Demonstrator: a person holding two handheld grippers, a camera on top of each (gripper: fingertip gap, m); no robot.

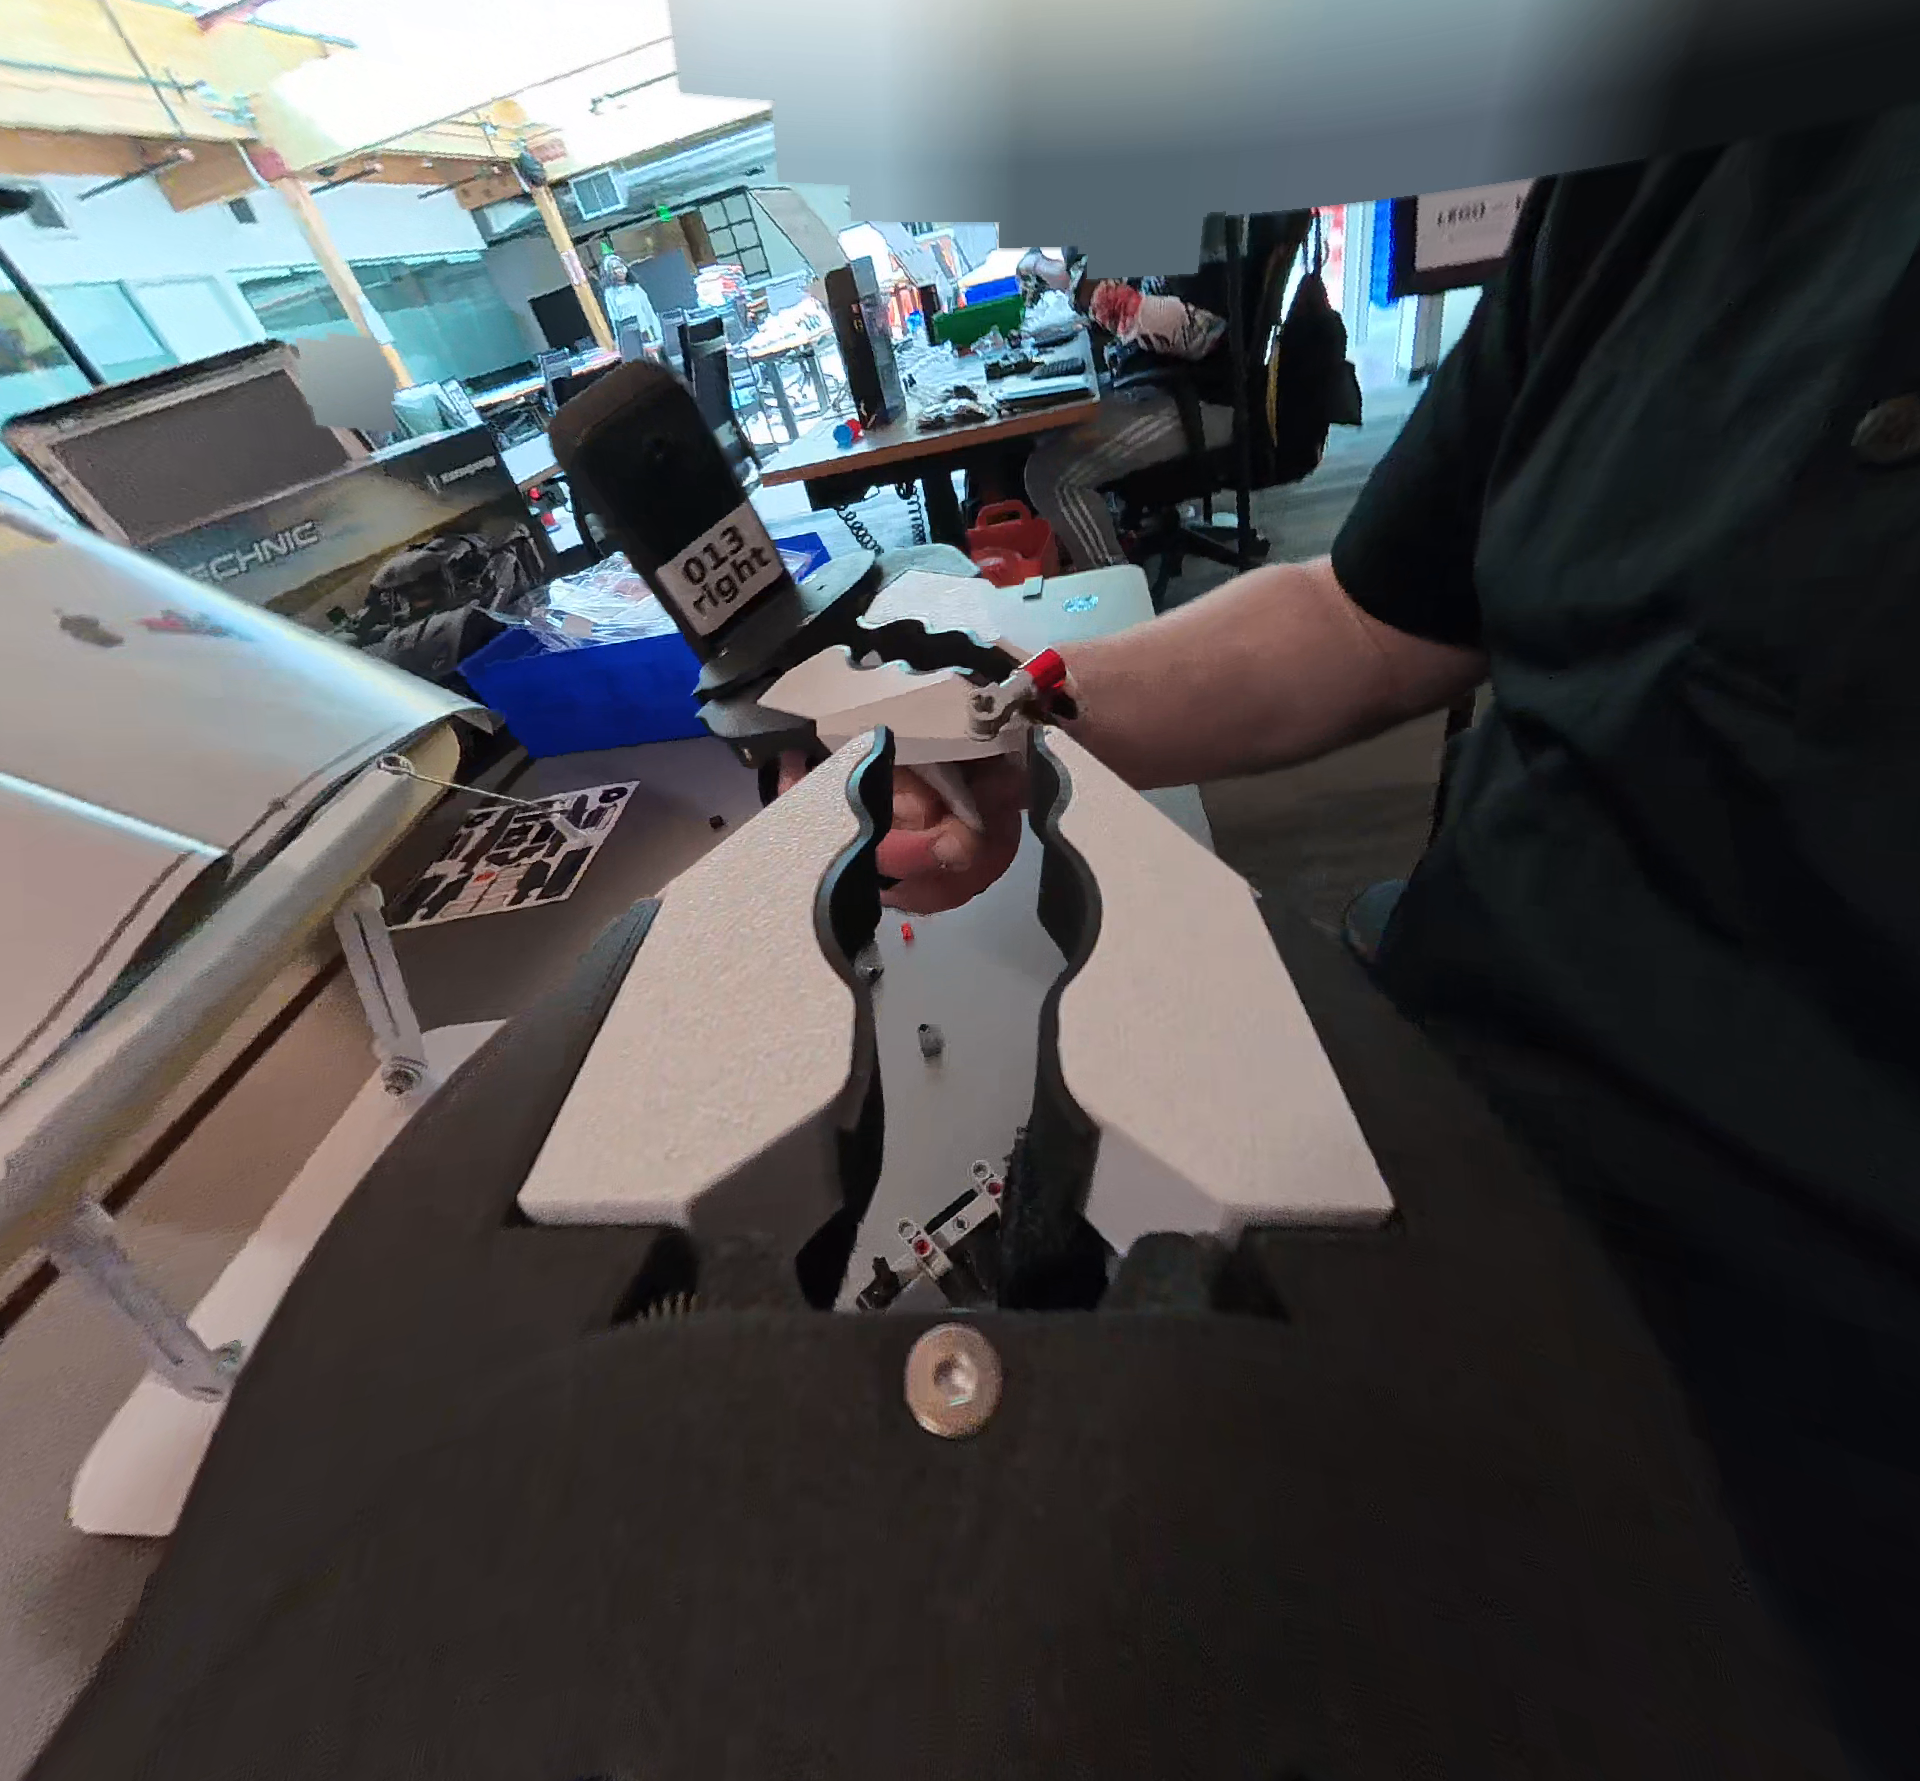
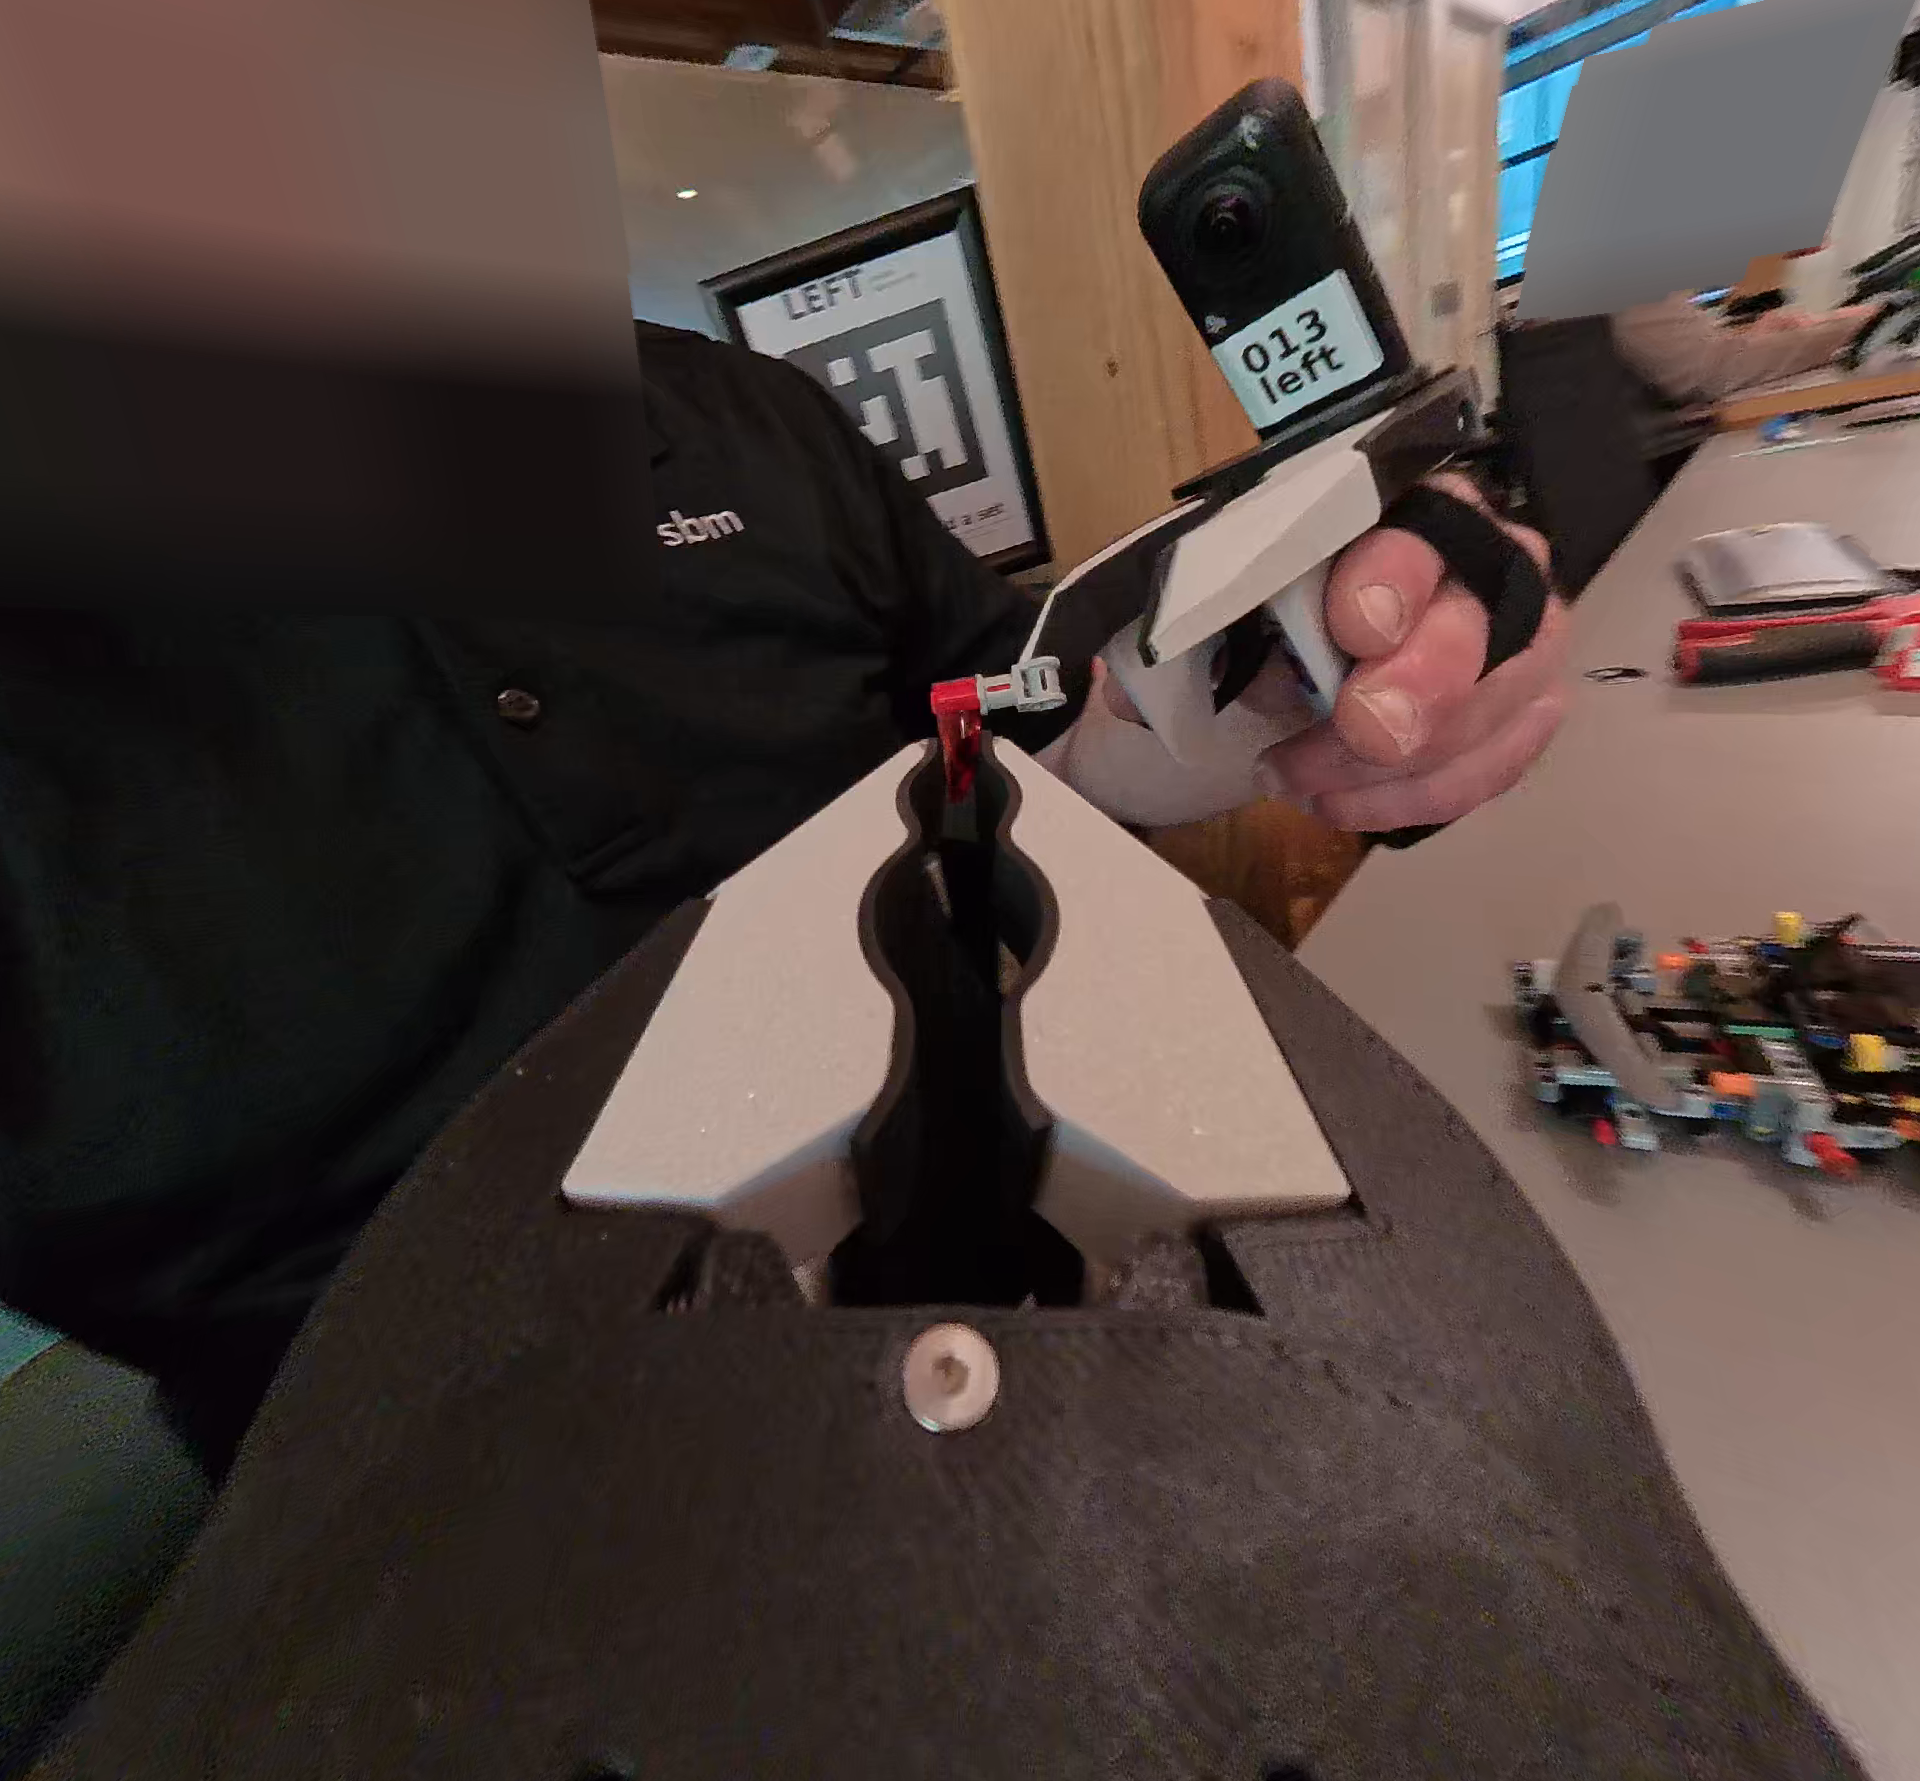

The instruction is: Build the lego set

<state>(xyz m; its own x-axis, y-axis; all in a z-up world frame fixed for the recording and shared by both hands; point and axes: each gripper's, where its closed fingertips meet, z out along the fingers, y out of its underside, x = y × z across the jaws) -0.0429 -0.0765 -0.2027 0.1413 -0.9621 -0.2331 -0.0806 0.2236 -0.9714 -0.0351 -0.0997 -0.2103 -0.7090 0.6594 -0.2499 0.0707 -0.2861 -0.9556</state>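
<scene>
My right gripper [image 2: 961, 755] is shut on a small red lego piece [image 2: 956, 697] with a light grey connector [image 2: 1039, 680] pinned to its side. It holds the piece in the air, in front of a person's dark shirt. My left gripper [image 1: 961, 755] is open, and its fingertips [image 1: 1039, 755] sit just beside the held piece [image 1: 1013, 682]. In the right wrist view the left gripper [image 2: 1081, 682] reaches the grey connector from the right. The partly built lego model [image 2: 1714, 1045] lies on the grey table [image 2: 1558, 1316] to the right.
Loose parts lie on the table below the left gripper: a tiny red piece [image 1: 907, 931], a dark grey one [image 1: 930, 1040] and a grey beam [image 1: 935, 1243]. A sticker sheet [image 1: 509, 858], a blue bin [image 1: 592, 682] and an open booklet on a stand [image 1: 156, 796] lie left. The grippers are tip to tip, or close to it.
</scene>
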